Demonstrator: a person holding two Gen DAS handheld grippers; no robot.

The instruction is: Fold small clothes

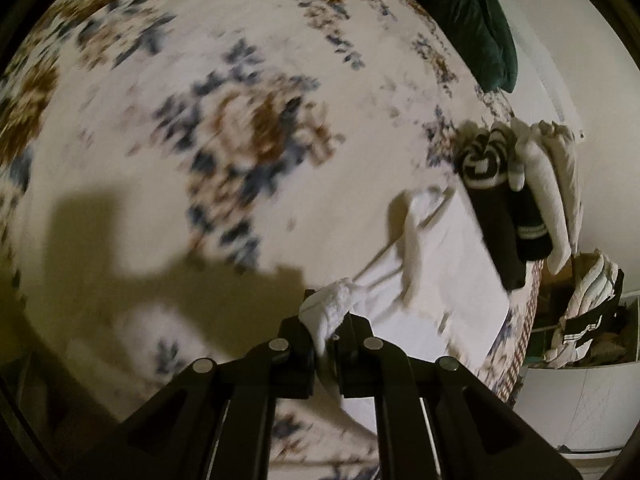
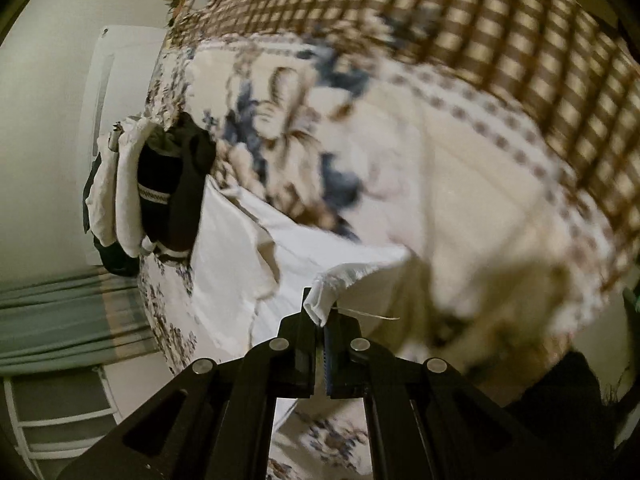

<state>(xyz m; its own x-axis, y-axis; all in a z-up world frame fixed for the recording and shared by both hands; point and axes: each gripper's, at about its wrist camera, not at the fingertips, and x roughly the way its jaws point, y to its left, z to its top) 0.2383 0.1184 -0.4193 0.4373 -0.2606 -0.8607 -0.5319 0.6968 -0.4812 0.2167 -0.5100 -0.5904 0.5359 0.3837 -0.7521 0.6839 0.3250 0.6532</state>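
White cloth, a small garment [image 1: 452, 280], is lying spread on the flowered bedspread [image 1: 248, 80], near the bed's edge; both views are showing it, blurred in places. The left gripper [image 1: 326, 320] is clamping one bunched corner of it between closed fingers; the right gripper [image 2: 320, 314] is pinching another corner, fingers shut on the fabric, with a loose thread trailing to the side. Between the two held corners the cloth is sagging onto the bed; its long axis, in the left wrist view, is running from the gripped corner up and to the right, toward a pile of folded clothes [image 1: 516, 200]; a strap or narrow flap is lying across it. That pile, dark rolls beside pale ones, is sitting just past the garment's far end, right at the mattress edge, touching or nearly touching the white cloth; I cannot tell which. Past that edge a pale wall is showing, and lower down a basket of laundry [image 1: 592, 300]. To the left of the garment the bedspread is lying open and wide, with only shadow on it; a dark green cushion [image 1: 480, 20] is resting at the far end. In the right wrist view a brown checked blanket [image 2: 500, 40] is bordering the flowered cover on the far side.
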